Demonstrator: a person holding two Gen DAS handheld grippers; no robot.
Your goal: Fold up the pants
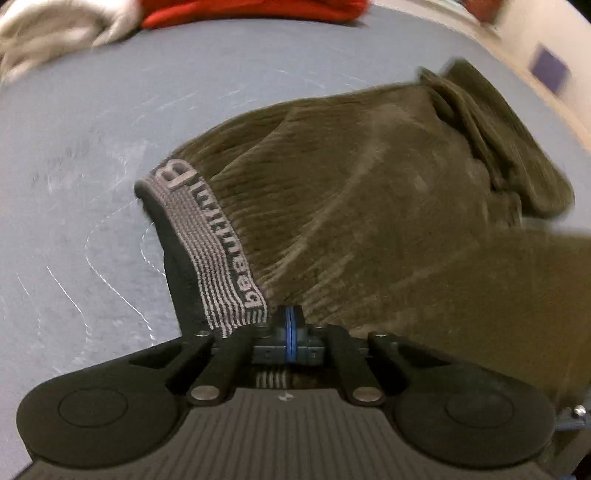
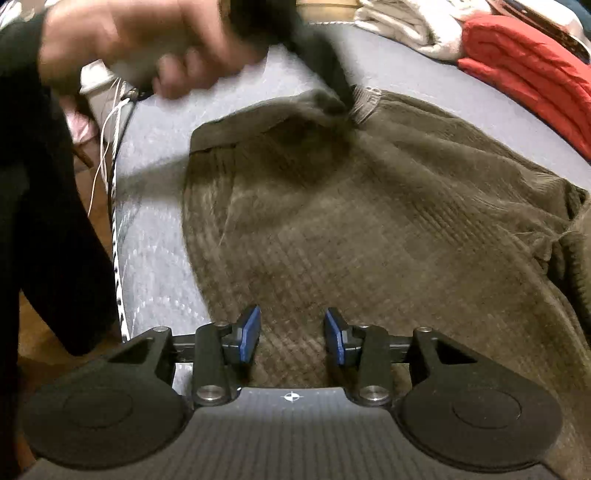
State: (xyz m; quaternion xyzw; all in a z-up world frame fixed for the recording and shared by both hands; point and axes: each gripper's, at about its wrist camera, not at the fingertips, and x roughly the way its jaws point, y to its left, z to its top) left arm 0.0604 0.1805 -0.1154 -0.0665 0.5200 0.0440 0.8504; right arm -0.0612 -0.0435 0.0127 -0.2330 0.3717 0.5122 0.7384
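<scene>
Olive-brown corduroy pants [image 1: 369, 206] lie on a grey-blue bed surface [image 1: 92, 147]. Their grey striped waistband [image 1: 210, 254] with lettering runs up to my left gripper [image 1: 291, 325], which is shut on the waistband edge and lifts it. In the right wrist view the pants [image 2: 351, 229] spread across the surface, and the left gripper [image 2: 343, 99], held by a blurred hand [image 2: 147, 40], pinches the waistband at the far side. My right gripper [image 2: 291, 336] is open and empty, hovering just over the near part of the pants.
A red folded garment [image 2: 524, 74] and white clothes [image 2: 406, 22] lie at the far side of the bed; they also show in the left wrist view, red [image 1: 251, 11] and white [image 1: 55, 33]. The bed edge [image 2: 118, 221] and wooden floor are to the left.
</scene>
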